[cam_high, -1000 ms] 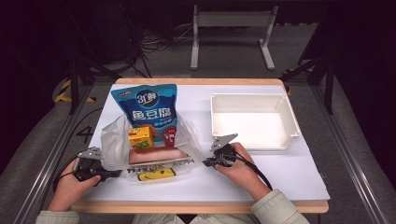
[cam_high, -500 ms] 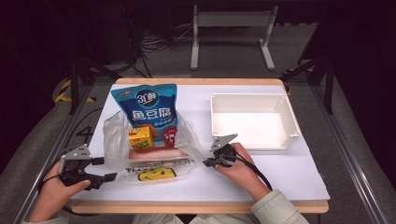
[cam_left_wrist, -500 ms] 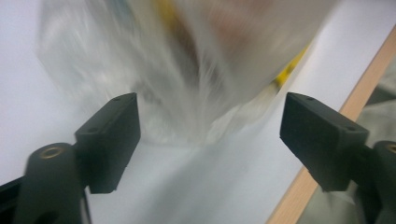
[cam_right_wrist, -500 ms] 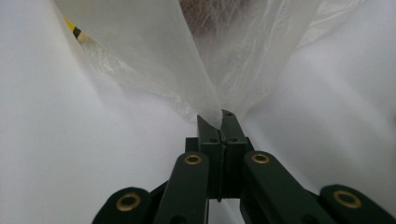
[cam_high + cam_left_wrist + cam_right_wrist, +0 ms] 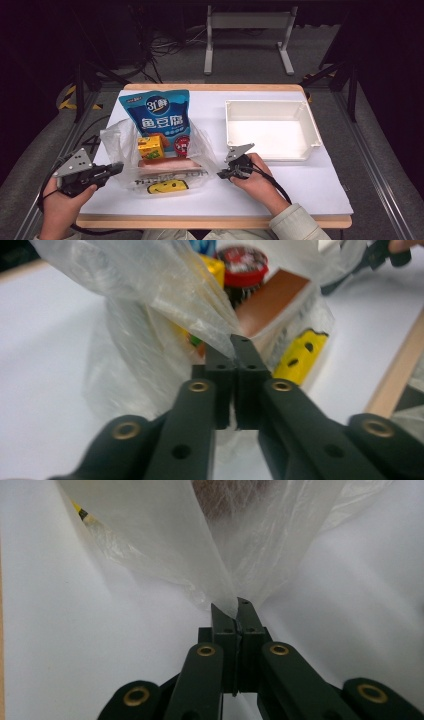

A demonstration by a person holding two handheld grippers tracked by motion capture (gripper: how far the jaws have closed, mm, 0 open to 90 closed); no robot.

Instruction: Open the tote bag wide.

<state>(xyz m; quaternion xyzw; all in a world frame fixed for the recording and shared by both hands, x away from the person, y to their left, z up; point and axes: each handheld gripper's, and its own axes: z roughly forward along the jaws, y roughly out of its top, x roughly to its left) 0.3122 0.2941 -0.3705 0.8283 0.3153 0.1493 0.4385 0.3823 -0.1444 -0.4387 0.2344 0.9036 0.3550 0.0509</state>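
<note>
A clear plastic bag [image 5: 202, 150] lies on the white table, holding a blue snack pouch [image 5: 157, 117], a yellow carton [image 5: 150, 147], a sausage [image 5: 165, 162] and a yellow smiley pack [image 5: 167, 186]. My left gripper [image 5: 117, 167] is at the bag's left edge. In the left gripper view its jaws [image 5: 235, 347] are shut on a fold of the bag film [image 5: 165, 290]. My right gripper [image 5: 220, 175] is at the bag's right edge. In the right gripper view its tips [image 5: 232, 607] pinch the film [image 5: 240, 540], which stretches up and away.
An empty white tray [image 5: 305, 117] stands on the right half of the table, just beyond the right hand. The table's wooden front edge [image 5: 210, 221] runs close under both hands. A metal stand and cables are on the floor behind the table.
My left gripper has risen a little at the bag's left edge, after drifting outward. The right gripper and the bag's contents have stayed put.
</note>
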